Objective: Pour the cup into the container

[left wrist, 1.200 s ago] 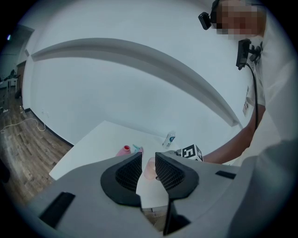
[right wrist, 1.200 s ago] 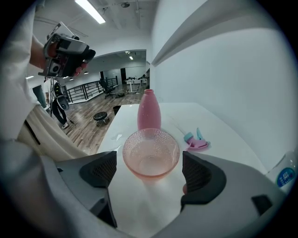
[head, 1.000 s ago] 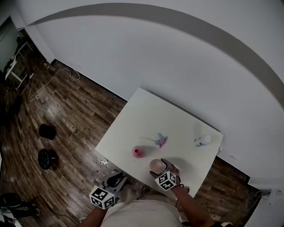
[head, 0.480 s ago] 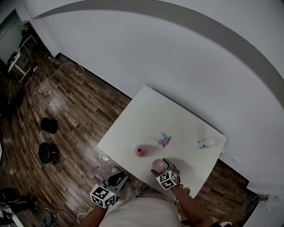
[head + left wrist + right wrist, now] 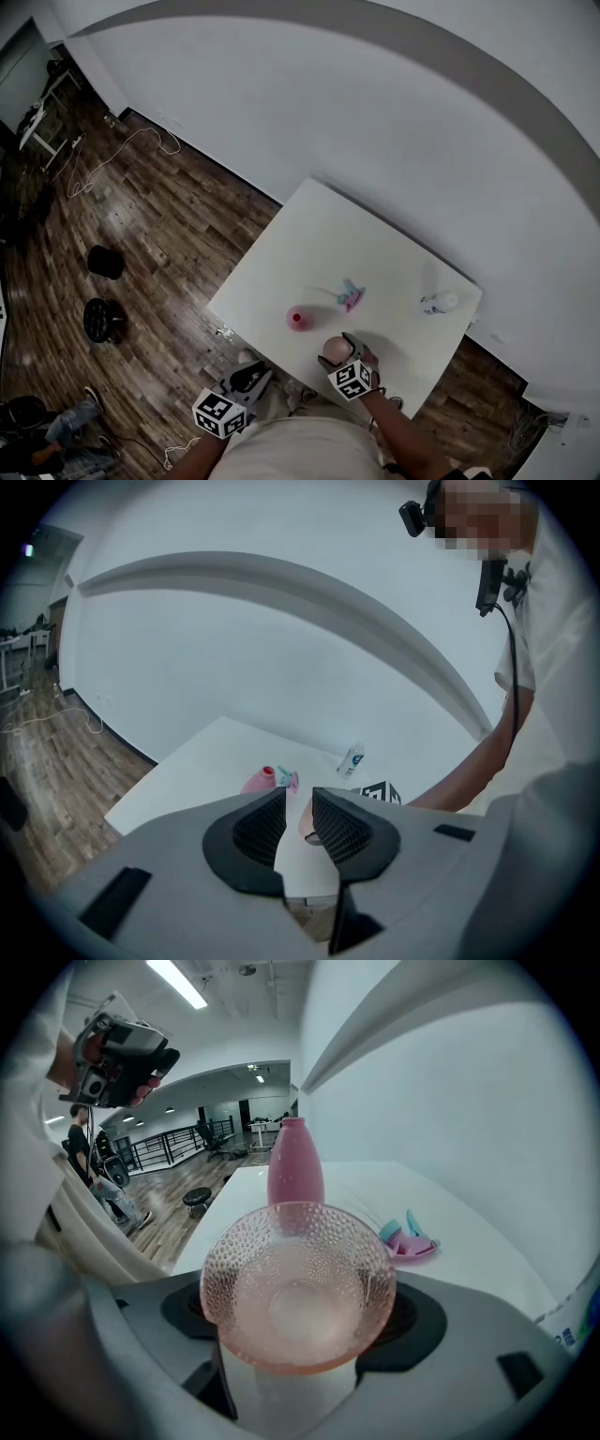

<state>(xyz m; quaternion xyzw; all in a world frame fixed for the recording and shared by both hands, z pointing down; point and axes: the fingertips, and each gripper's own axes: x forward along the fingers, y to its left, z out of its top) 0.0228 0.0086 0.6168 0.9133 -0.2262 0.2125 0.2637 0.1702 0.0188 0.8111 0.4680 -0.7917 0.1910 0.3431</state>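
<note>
Grips dimpled pink cup (image 5: 298, 1279) in right gripper (image 5: 300, 1314) jaws, dimples plain only in right gripper view; pink container (image 5: 295, 1171) beyond. Holds left gripper (image 5: 298, 819) jaws narrowly apart, empty.

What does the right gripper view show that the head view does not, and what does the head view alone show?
Only the right gripper view: the cup is dimpled glass, clamped between the jaws of the right gripper, with a long hall behind. Only the head view: the left gripper held off the near edge of the table, above the wooden floor. Both: the cup, the pink bottle and the table.
</note>
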